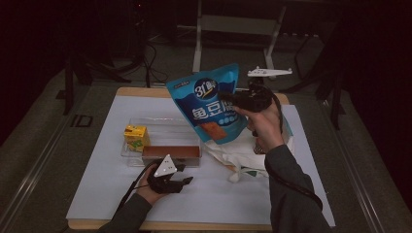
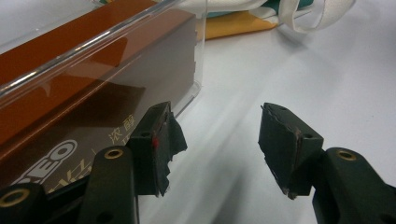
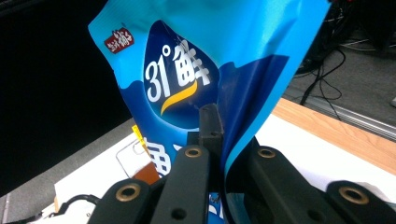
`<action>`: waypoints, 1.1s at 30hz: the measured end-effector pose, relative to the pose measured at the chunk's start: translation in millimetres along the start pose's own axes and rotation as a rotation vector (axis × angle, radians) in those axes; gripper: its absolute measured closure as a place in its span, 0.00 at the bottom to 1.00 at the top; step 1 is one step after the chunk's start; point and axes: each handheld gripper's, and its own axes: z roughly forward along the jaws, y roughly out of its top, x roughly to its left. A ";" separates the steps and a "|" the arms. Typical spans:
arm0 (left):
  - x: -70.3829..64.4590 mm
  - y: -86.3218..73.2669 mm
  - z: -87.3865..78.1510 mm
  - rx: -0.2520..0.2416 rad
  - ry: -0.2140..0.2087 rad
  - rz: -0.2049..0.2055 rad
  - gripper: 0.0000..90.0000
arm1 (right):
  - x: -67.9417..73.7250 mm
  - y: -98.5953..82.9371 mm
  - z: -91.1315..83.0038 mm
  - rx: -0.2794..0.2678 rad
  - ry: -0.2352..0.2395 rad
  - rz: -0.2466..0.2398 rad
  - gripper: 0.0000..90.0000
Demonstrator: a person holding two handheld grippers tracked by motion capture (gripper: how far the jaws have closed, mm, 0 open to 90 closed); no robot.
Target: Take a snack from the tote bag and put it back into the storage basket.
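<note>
Dim room, lit table, three views of uneven quality.

High view: light falls from above onto the white sheet (image 1: 204,194), everything past the table goes near black, and the picture is soft and grainy. My left gripper (image 1: 167,175) throws only a faint shadow. My left gripper view is the brightest: the sheet nearly washes out, the clear box (image 2: 98,37) carries glare streaks along its rim, and the far cloth is blurred. My right gripper view is sharp on the blue bag (image 3: 205,60), with sheen on its creases; the background left of it is black and the floor cables are soft.
</note>
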 end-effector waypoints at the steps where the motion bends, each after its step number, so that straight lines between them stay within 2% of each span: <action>1: 0.0 0.0 0.0 0.000 0.000 0.000 0.50 | 0.9 0.9 0.8 0.000 0.001 0.000 0.99; 9: 0.2 0.0 -0.1 0.002 0.001 0.003 0.50 | 8.1 7.5 11.5 -0.004 0.016 0.003 0.99; 27: -0.1 0.1 0.2 0.004 -0.004 0.006 0.50 | 28.8 12.1 54.0 0.002 0.060 0.022 0.99; 33: -0.2 0.1 0.1 0.004 -0.002 0.006 0.50 | 35.8 16.8 63.8 -0.010 0.070 0.011 0.99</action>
